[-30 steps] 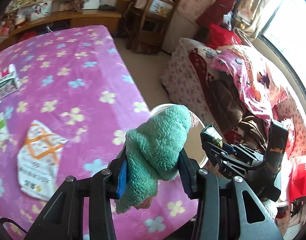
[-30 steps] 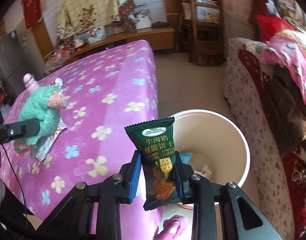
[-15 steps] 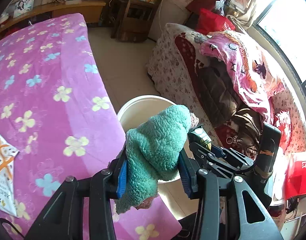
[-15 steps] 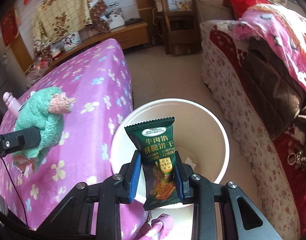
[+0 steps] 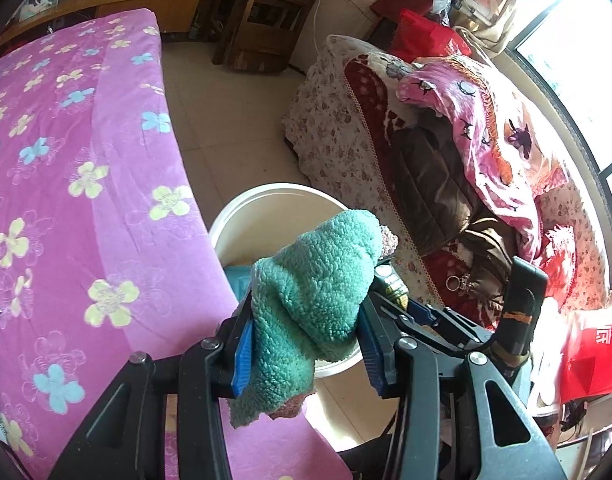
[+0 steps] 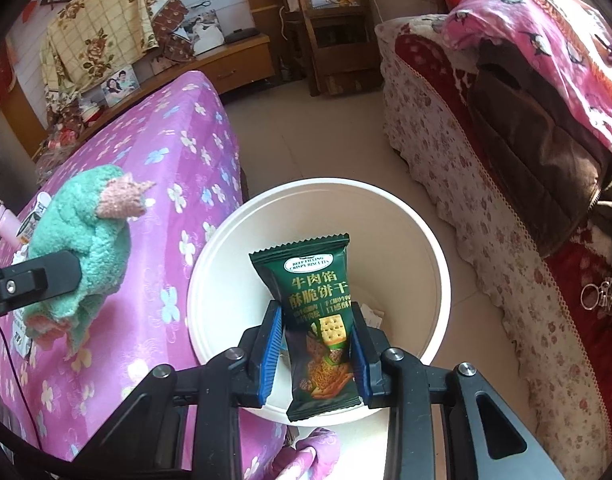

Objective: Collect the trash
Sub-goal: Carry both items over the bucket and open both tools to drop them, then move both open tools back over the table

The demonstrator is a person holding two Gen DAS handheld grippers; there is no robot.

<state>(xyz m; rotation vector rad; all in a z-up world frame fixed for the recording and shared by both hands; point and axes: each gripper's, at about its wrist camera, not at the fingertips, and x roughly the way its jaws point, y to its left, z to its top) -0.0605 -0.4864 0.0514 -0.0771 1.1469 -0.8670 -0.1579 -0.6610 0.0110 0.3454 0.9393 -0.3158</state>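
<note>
The right hand-held gripper [image 6: 316, 344] grips a dark green biscuit packet [image 6: 316, 320] upright between its blue pads [image 6: 270, 350], and its jaws are opening a little with the packet between them and the pads against its sides. The packet hangs over the open mouth of a white bucket [image 6: 430, 240] that stands on the floor [image 6: 306, 140], just beside the long edge of the bed [image 6: 153, 168]. Some scraps lie at the bottom of the bucket, too small to tell what they are

The left hand-held gripper [image 5: 306, 344] grasps a green fleecy cloth [image 5: 318, 280] with pink trim; its jaws are also opening slightly, the cloth bunched between the pads [image 5: 241, 352] and drooping below them. In the left wrist view the cloth is in front of the bucket [image 5: 273, 192], near the bed's edge, and the right hand-held gripper [image 5: 390, 292] shows just beside it with the packet's corner [image 5: 392, 286] peeping out. In the right wrist view the cloth [image 6: 85, 240] is over the bed, beside the bucket rather than above it

The bed carries a pink cover with flowers [image 5: 85, 140]. A white wrapper [image 6: 33, 220] lies on it behind the cloth. A sofa [image 6: 486, 200] heaped with a pink blanket [image 6: 546, 40] stands across the floor from the bed, well apart from the bucket
</note>
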